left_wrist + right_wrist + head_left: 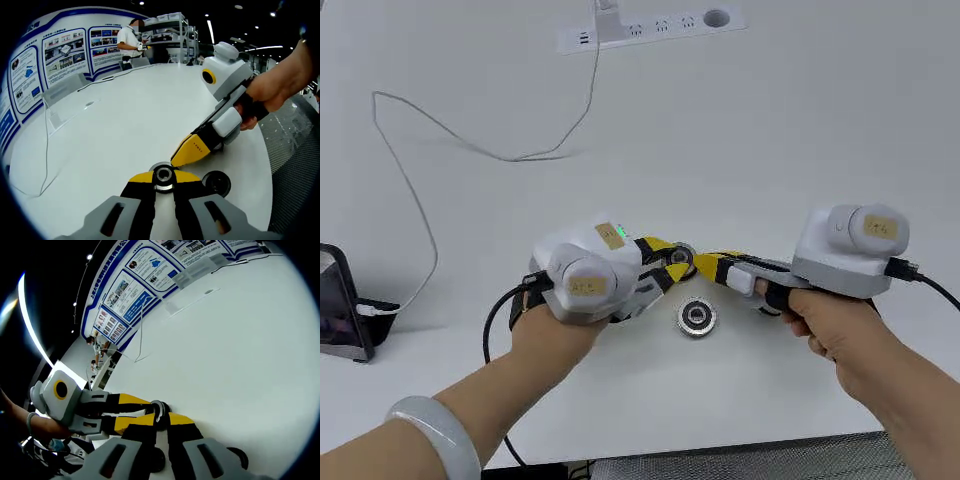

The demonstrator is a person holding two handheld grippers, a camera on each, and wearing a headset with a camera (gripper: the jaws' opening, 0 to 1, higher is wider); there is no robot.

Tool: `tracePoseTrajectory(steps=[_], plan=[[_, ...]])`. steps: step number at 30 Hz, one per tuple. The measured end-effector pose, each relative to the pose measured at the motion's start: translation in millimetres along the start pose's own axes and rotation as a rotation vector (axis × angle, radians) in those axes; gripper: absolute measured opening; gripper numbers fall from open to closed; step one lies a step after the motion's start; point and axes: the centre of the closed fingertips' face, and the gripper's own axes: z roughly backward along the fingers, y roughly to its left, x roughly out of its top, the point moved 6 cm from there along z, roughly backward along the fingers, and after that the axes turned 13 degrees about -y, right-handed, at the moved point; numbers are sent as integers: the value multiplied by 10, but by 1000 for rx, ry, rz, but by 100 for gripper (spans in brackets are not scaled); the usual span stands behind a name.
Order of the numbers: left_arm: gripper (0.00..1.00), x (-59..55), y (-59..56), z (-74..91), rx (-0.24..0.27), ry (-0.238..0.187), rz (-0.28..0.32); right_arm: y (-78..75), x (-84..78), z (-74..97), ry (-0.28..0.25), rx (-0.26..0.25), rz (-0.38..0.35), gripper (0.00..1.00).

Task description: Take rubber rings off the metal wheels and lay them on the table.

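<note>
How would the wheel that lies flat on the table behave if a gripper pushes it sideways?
The wheel lies flat, so it would probably slide, not roll. Its shiny metal centre suggests it is stiff and rather heavy for its size. Its dark outer rim looks like rubber, so it may drag on the table.

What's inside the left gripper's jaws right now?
A metal wheel, clamped between the yellow tips of the left gripper, with the right gripper at its edge. The jaws cover the wheel's sides, so whether its rubber ring is on cannot be seen.
</note>
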Motion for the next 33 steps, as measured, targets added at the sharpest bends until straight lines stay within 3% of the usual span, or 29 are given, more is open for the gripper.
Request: tracePoseTrajectory(steps=[18, 33], plan=[[13, -5, -1, 0, -1, -6, 6, -46, -32, -36, 6, -4, -39, 13], [13, -6, 0, 2, 0, -8, 9, 14, -24, -20, -4, 15, -41, 14]])
